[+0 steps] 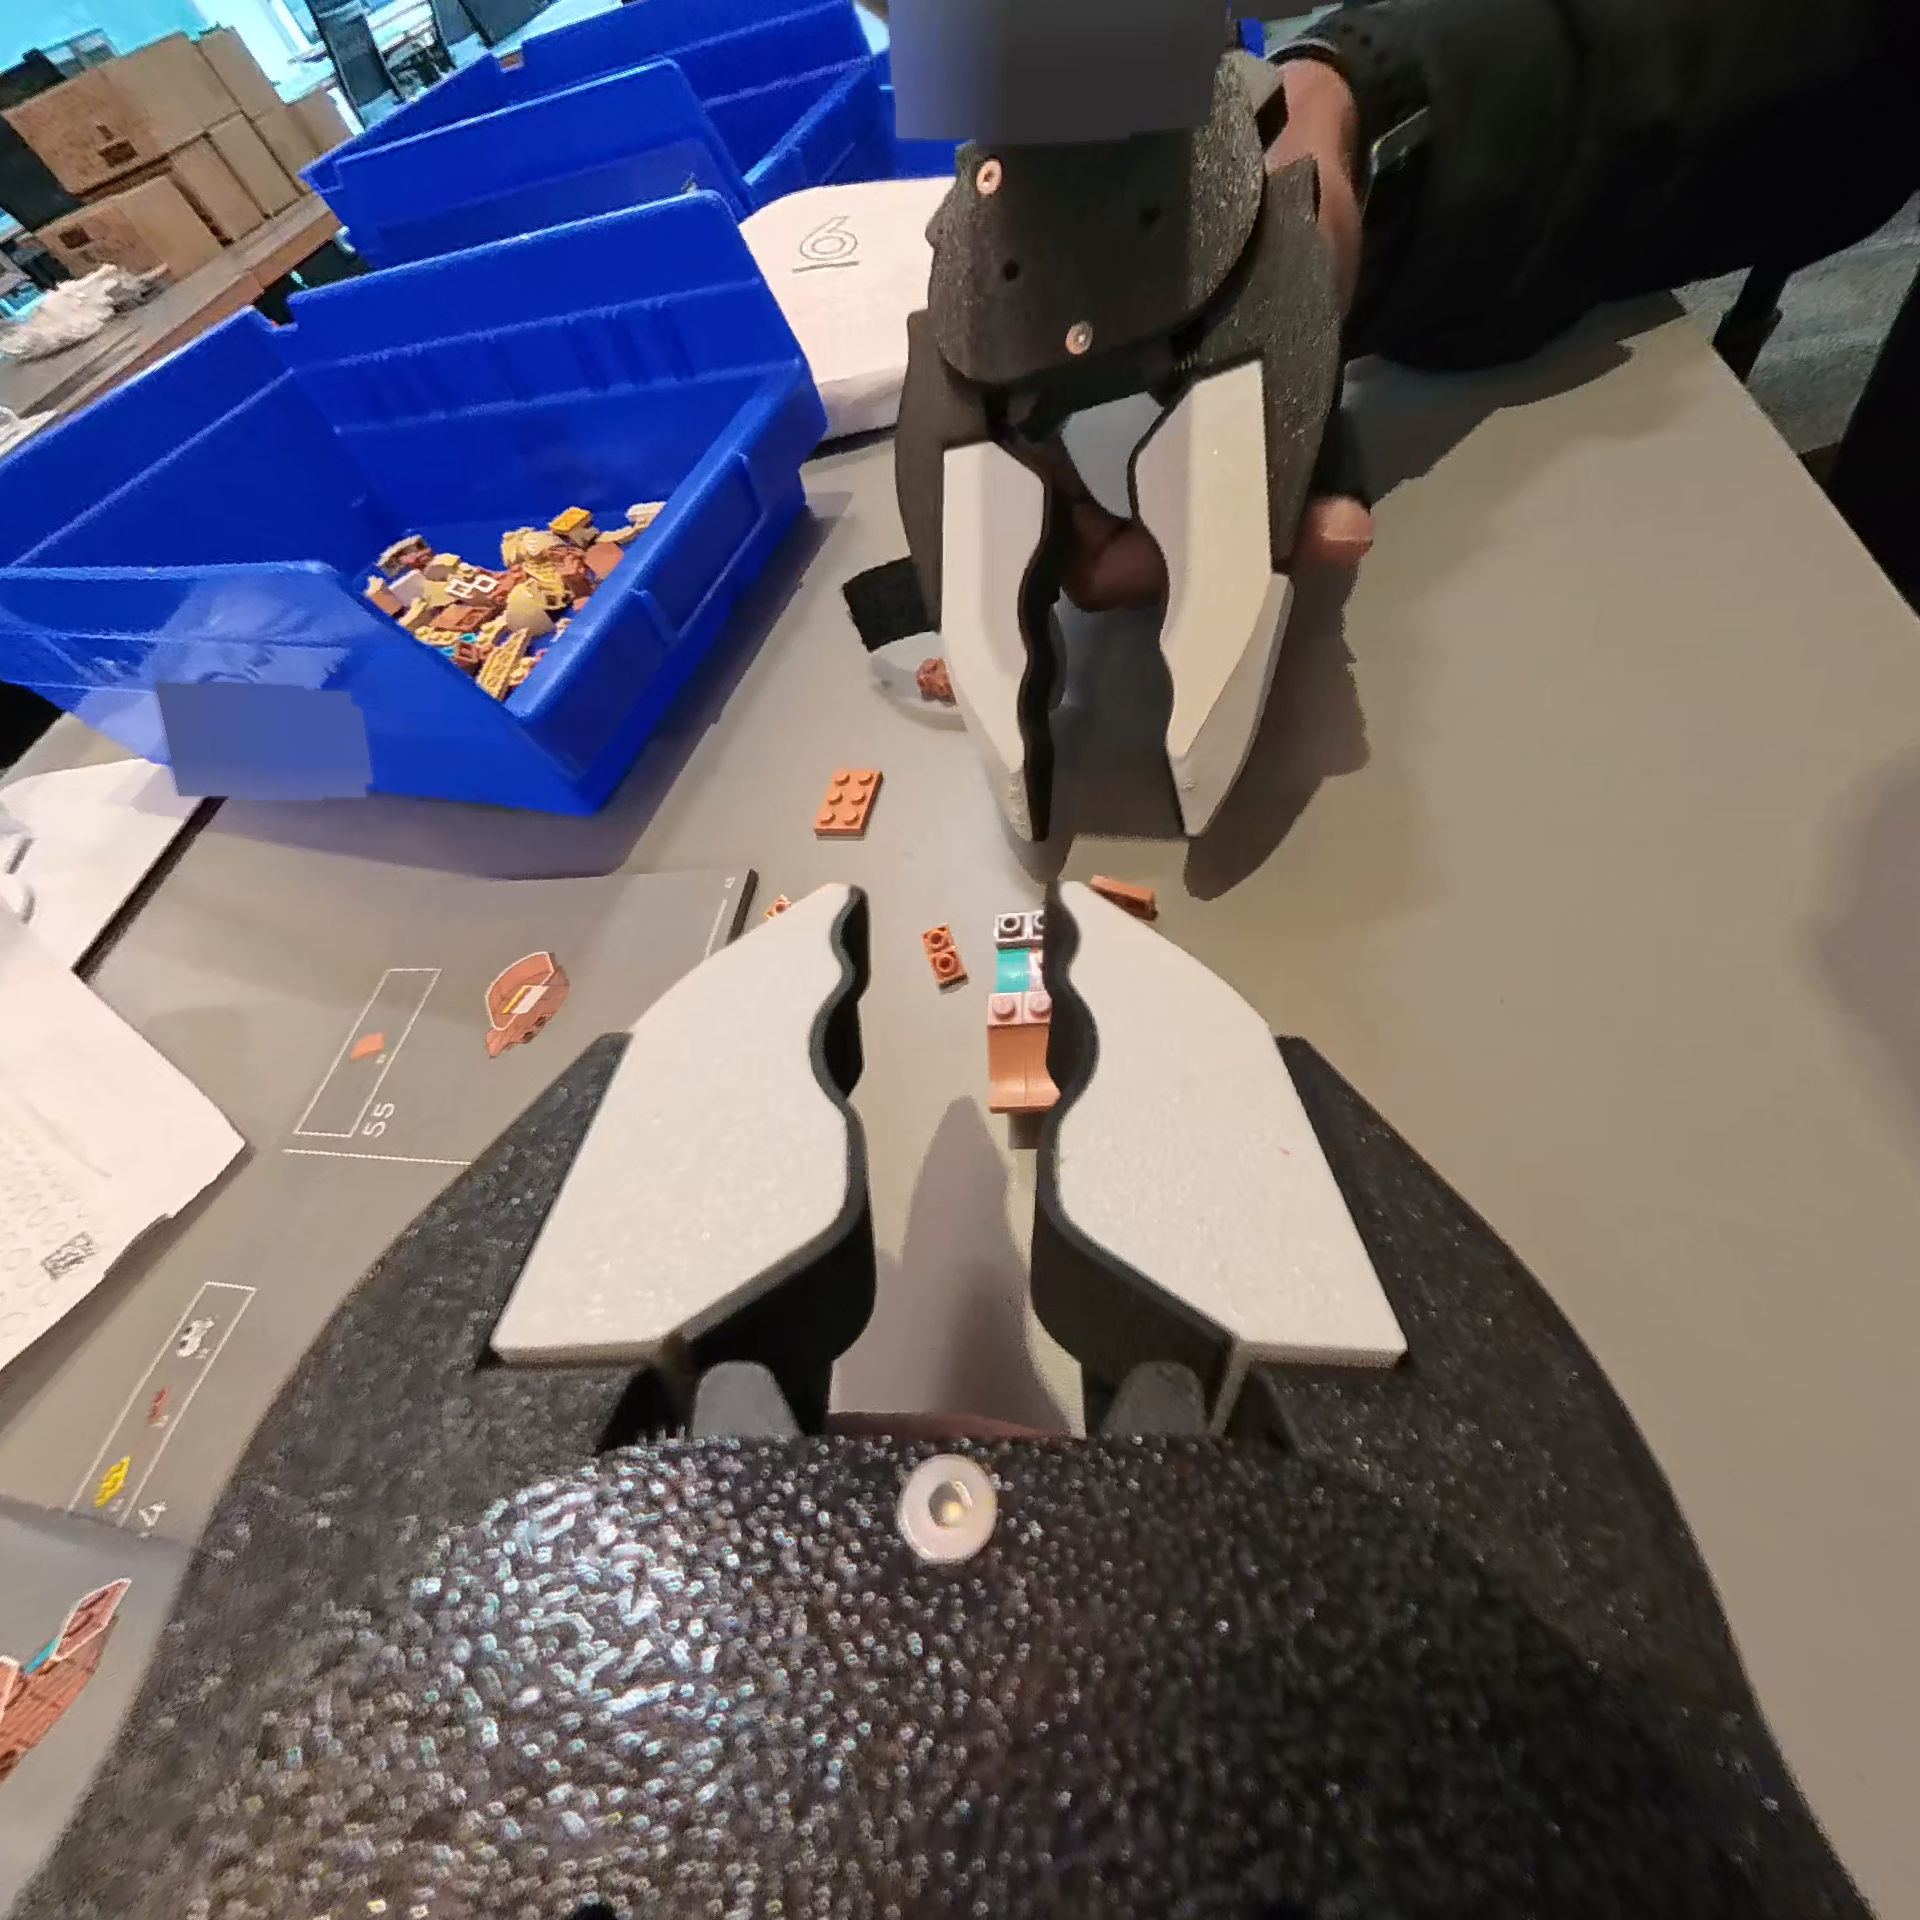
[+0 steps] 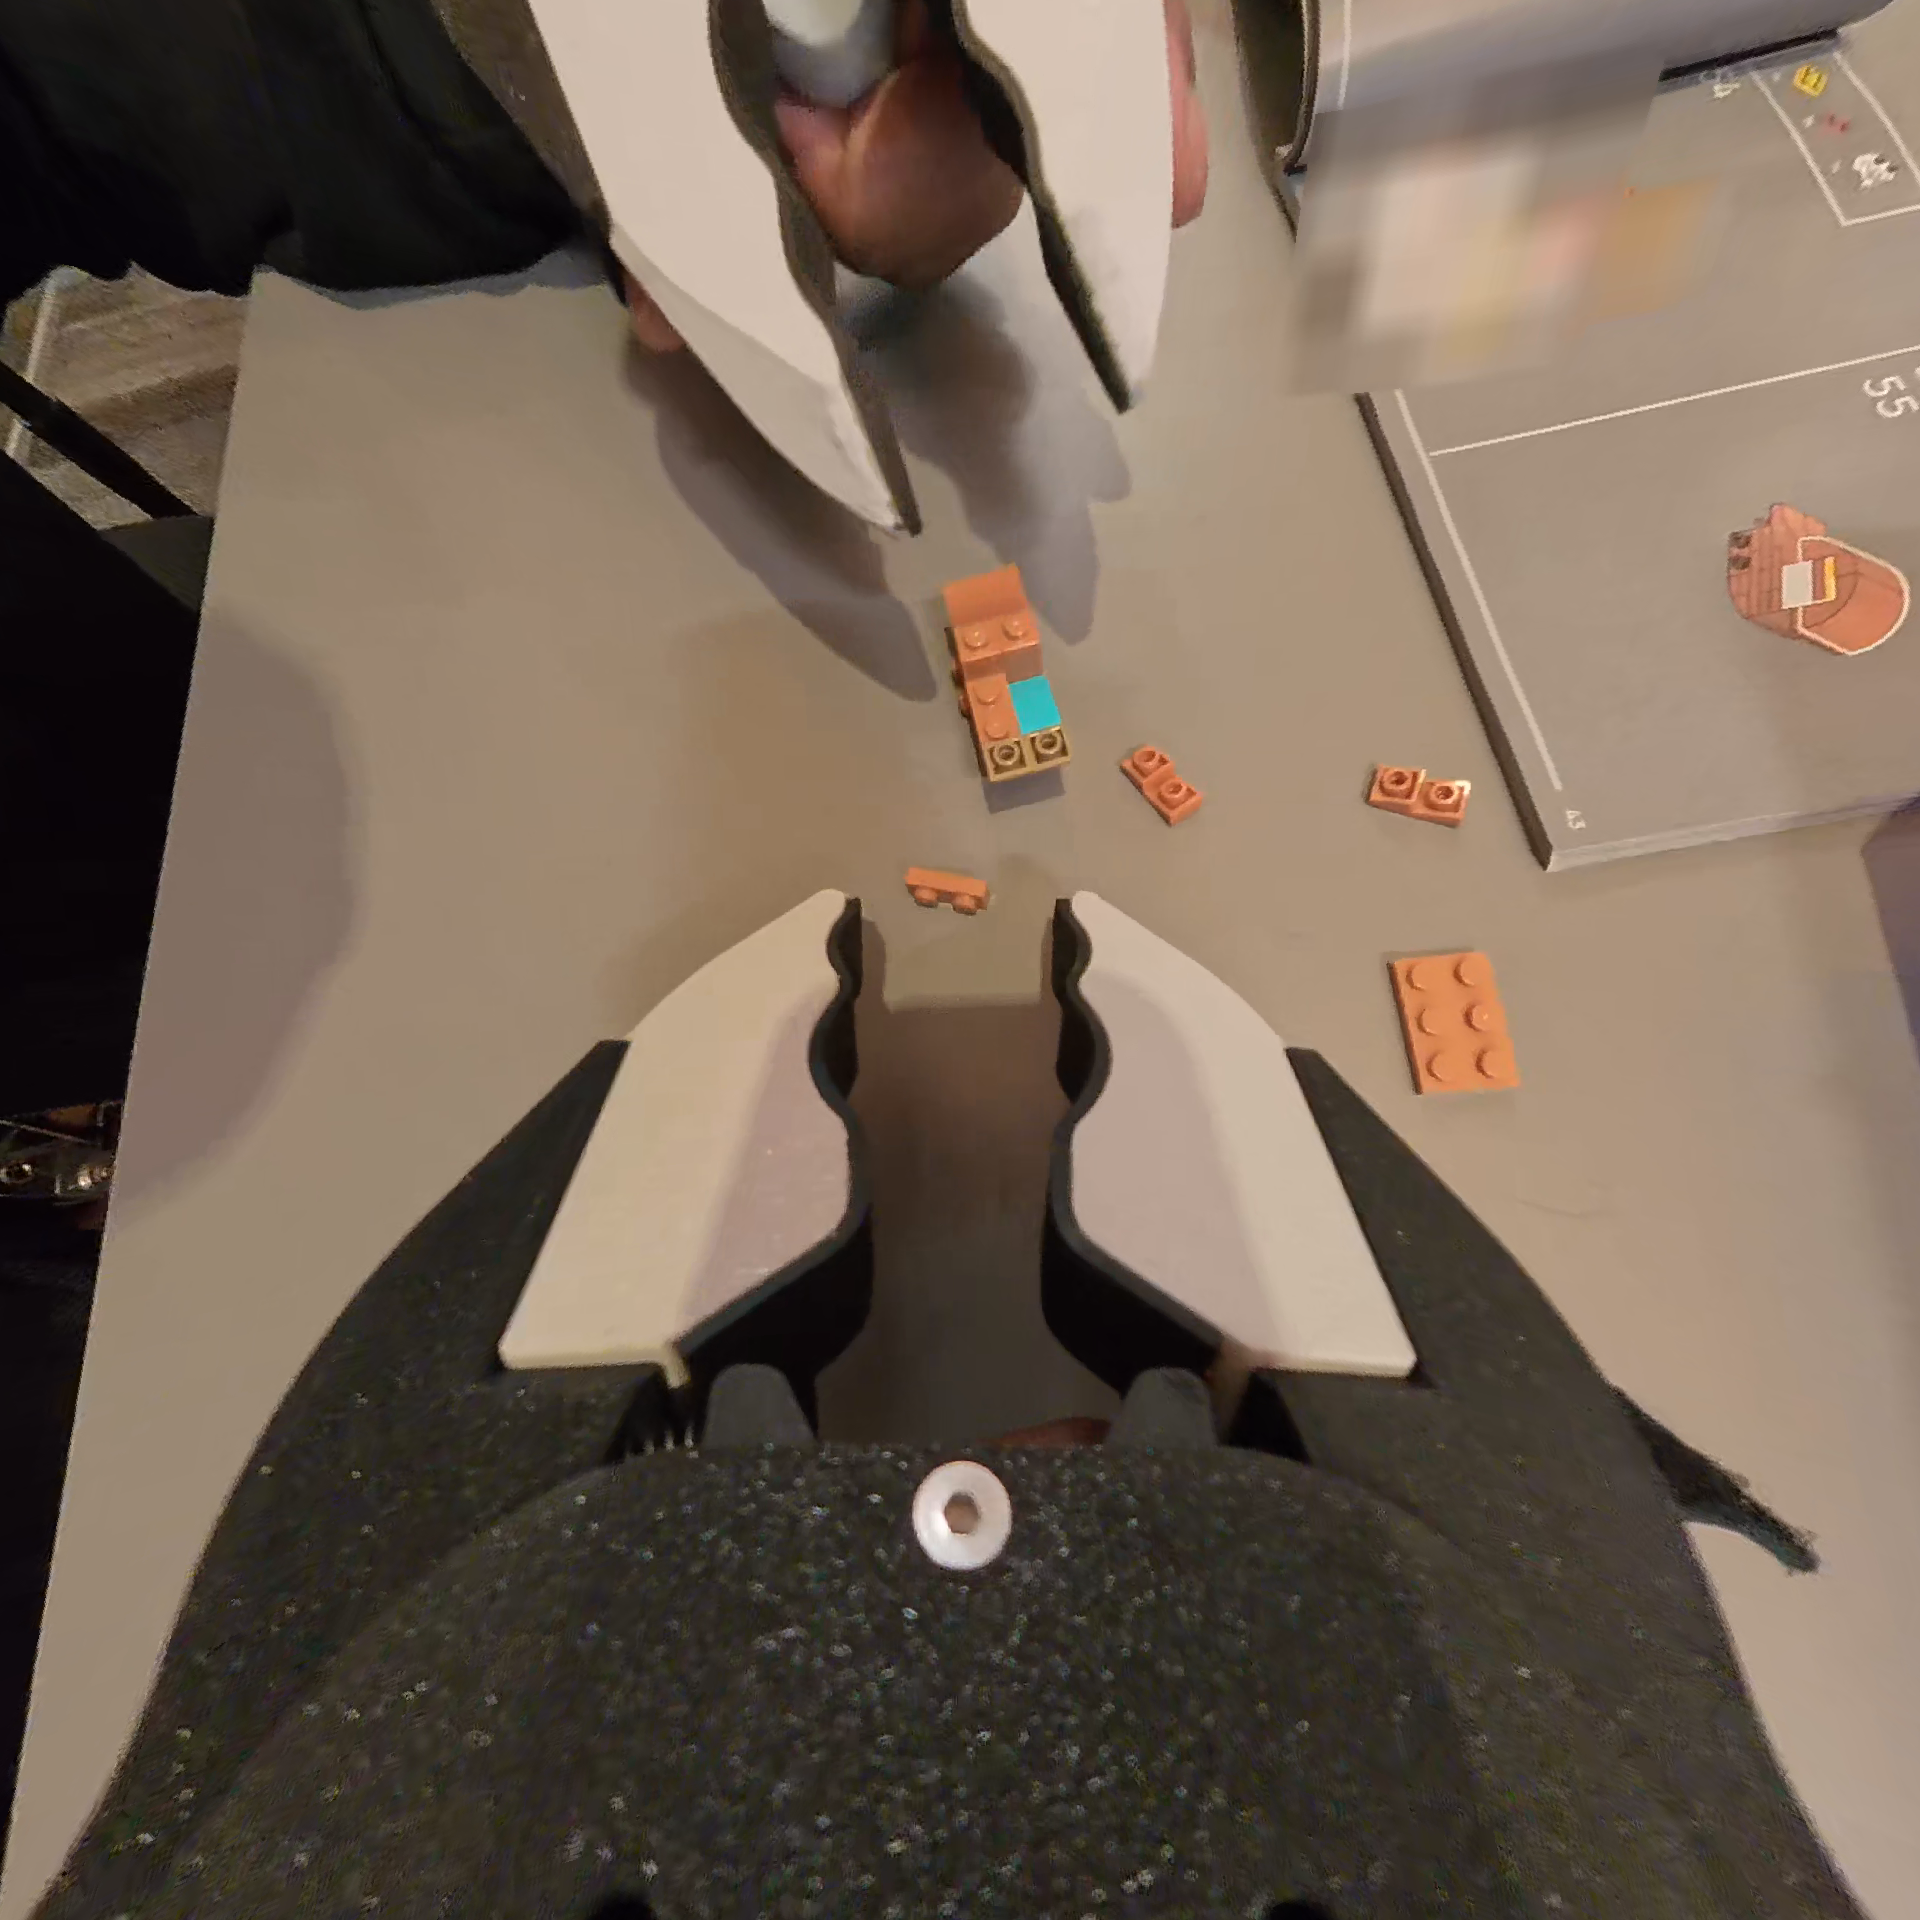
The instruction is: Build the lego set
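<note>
Smooth grey table (image 2: 520,727) below me. My left gripper (image 1: 956,904) and right gripper (image 2: 956,904), grainy black with pale wavy pads, both gape, holding nothing. Between them a studded brown-and-teal brick assembly (image 2: 1003,675); nearest my right, one small studded plate (image 2: 945,889).

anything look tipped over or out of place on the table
One small brown plate lies on its edge, studs facing sideways, just ahead of the open right claw. The other loose plates lie flat. Nothing looks spilled or damaged.
</note>
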Demonstrator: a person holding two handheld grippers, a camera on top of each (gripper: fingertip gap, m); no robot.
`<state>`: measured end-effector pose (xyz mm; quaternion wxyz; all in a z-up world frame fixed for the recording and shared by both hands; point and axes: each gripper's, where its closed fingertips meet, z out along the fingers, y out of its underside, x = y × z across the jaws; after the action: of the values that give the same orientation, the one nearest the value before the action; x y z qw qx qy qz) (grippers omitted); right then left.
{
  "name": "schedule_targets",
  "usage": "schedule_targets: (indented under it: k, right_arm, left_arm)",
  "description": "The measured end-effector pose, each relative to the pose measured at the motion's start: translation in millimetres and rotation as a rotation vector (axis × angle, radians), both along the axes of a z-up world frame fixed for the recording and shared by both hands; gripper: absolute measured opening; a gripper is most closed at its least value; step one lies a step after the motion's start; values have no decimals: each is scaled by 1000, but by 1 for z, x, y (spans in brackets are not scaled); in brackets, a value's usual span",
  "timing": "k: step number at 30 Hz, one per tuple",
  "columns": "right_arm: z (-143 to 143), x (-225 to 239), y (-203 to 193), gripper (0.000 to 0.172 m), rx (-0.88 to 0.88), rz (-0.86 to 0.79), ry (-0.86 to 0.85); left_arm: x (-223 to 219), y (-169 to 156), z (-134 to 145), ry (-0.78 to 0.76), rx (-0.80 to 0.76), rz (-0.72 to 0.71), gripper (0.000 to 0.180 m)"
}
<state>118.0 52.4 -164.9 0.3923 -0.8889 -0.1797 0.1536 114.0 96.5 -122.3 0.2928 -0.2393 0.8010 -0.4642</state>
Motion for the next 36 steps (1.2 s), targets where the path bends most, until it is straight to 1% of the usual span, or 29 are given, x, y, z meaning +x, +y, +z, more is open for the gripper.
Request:
schedule_targets:
  k: [3, 5, 10, 13, 17, 24, 27, 29, 30, 32, 33, 34, 36]
  right_arm:
    - [-5, 1, 3, 29, -26, -48, -40]
    - [-3, -8, 2, 26, -39, -42, -3]
    - [-7, -2, 7, 28, -36, -116, -75]
    - [-9, -2, 7, 29, -39, -117, -115]
    - [-12, -2, 7, 25, -46, -109, -191]
    - [-13, -1, 8, 23, -41, -115, -225]
    - [-14, -2, 8, 17, -38, -109, -233]
    - [-14, -2, 7, 16, -39, -109, -236]
    - [-14, -2, 7, 16, -39, -109, -237]
    - [-14, -2, 7, 16, -43, -109, -233]
    - [-14, -2, 7, 16, -44, -108, -233]
    - [-14, -2, 7, 16, -44, -106, -235]
    - [-14, -2, 7, 16, -47, -105, -237]
  left_arm:
    - [-1, -2, -2, 5, 20, -6, 31]
    - [-1, -2, -3, 5, 33, -3, 30]
    - [0, -1, -3, 4, 42, 4, 30]
    - [0, 0, -4, 10, 53, 2, 30]
    - [0, -1, -7, 13, 68, 1, 30]
    - [-1, -2, -10, 26, 86, -6, 30]
    - [1, 14, -7, 45, 144, 57, 27]
    - [-1, 31, 2, 106, 153, 113, 24]
    - [-6, 38, 4, 180, 146, 128, 24]
    - [-19, 50, -1, 348, 116, 173, 24]
    - [-21, 56, -4, 371, 131, 195, 24]
    - [-21, 60, -5, 352, 153, 212, 24]
    - [-20, 60, -6, 347, 158, 214, 24]
